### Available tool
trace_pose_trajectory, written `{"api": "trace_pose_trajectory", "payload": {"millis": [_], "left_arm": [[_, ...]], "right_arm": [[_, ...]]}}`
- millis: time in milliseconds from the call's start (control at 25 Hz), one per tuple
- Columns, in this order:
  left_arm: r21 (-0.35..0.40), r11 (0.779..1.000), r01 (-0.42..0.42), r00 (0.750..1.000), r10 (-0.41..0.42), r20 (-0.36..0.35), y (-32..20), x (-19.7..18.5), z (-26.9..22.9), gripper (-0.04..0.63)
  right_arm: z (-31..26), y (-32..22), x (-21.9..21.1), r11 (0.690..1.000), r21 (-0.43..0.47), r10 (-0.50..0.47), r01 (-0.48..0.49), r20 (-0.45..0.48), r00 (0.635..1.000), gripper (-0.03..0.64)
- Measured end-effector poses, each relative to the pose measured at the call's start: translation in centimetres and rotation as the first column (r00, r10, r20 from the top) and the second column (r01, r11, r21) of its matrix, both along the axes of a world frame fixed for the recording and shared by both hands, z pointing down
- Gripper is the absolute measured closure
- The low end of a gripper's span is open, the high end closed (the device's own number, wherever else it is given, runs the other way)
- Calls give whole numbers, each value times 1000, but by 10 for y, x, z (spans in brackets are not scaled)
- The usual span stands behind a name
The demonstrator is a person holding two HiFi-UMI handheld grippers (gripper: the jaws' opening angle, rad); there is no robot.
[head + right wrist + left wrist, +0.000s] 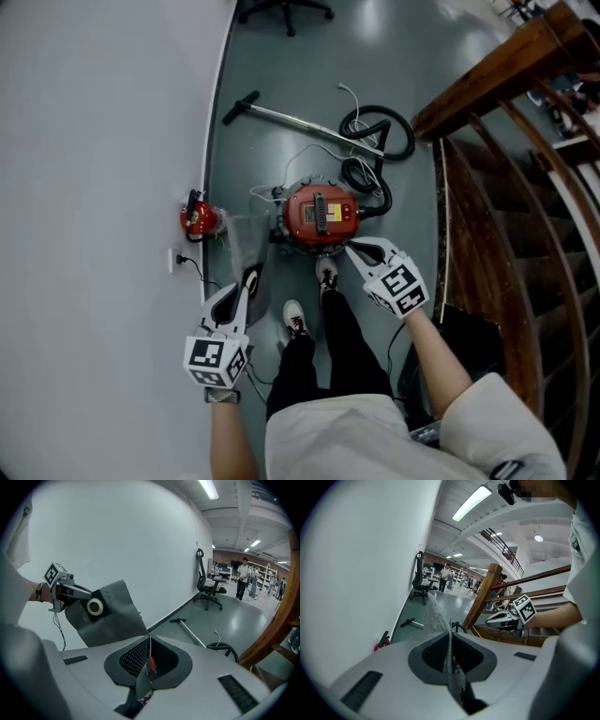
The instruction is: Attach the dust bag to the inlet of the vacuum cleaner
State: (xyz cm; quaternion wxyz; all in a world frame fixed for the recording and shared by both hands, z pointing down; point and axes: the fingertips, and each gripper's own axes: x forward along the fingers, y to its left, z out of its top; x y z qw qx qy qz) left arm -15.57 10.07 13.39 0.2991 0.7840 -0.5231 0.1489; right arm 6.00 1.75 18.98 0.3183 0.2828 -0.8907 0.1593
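Head view, entry one: round red canister vacuum cleaner (321, 214), standing on the grey floor just ahead of our shoes. We cannot pick out its inlet from above.

Entry two: flat grey fabric dust bag (246, 242), hanging to the left of the vacuum and apart from it. The left gripper (249, 277) has its jaws clamped on one thin edge of the cloth. The bag's black collar with a pale ring opening (95, 606) shows only in the right gripper view.

Entry three: right gripper (356, 251), jaws pressed together with nothing we can name between them, near the vacuum's near right side.

Status, by our reckoning: the bag is in hand but fitting has not yet begun, and seating the collar on the inlet remains.

Obscured:
- A red sliver low between the right jaws, which we cannot identify.
- The bag itself, edge-on in the left gripper view.
- Whether the canister is open.
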Motion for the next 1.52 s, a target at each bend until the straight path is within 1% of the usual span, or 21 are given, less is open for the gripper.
{"api": "trace_pose_trajectory", "payload": {"millis": [160,280,400,600,720,800,1000,1160,1280,1360,1440,1520], "left_arm": [[-40,998,49,999,-49,1,2,-13,21,571],[-64,995,74,997,-72,31,1,-31,45,571],[-93,993,75,995,-69,67,-2,-46,70,571],[-122,992,45,993,-31,118,-13,-59,100,571],[-130,990,58,990,-41,134,-22,-66,118,571],[-133,988,74,990,-56,133,-29,-67,131,571],[-143,983,113,990,-98,104,-47,-63,167,571],[-150,977,151,987,-139,84,-59,-66,197,571],[-160,973,169,985,-160,68,-64,-62,217,571],[-172,970,170,985,-159,73,-64,-60,229,571],[-185,969,165,985,-151,84,-65,-57,241,571],[-198,967,163,985,-147,93,-66,-56,252,571]], "right_arm": [[37,-13,-1,999,-45,8,-9,-5,1000,588],[63,-25,-4,996,-87,33,-31,18,999,586],[91,-36,-6,991,-126,59,-54,35,998,586],[132,-57,-4,988,-143,50,-53,-28,998,586],[150,-68,-6,986,-159,43,-46,-25,999,586],[161,-75,-8,985,-167,48,-50,-18,999,586],[193,-86,-7,981,-181,69,-73,-25,997,584],[214,-93,-11,974,-204,106,-101,15,994,584],[228,-96,-9,970,-216,123,-114,28,992,581],[237,-96,-8,967,-227,122,-113,25,992,561],[246,-97,-6,963,-242,128,-119,20,992,498],[252,-99,-3,958,-255,141,-131,23,990,486]]}}
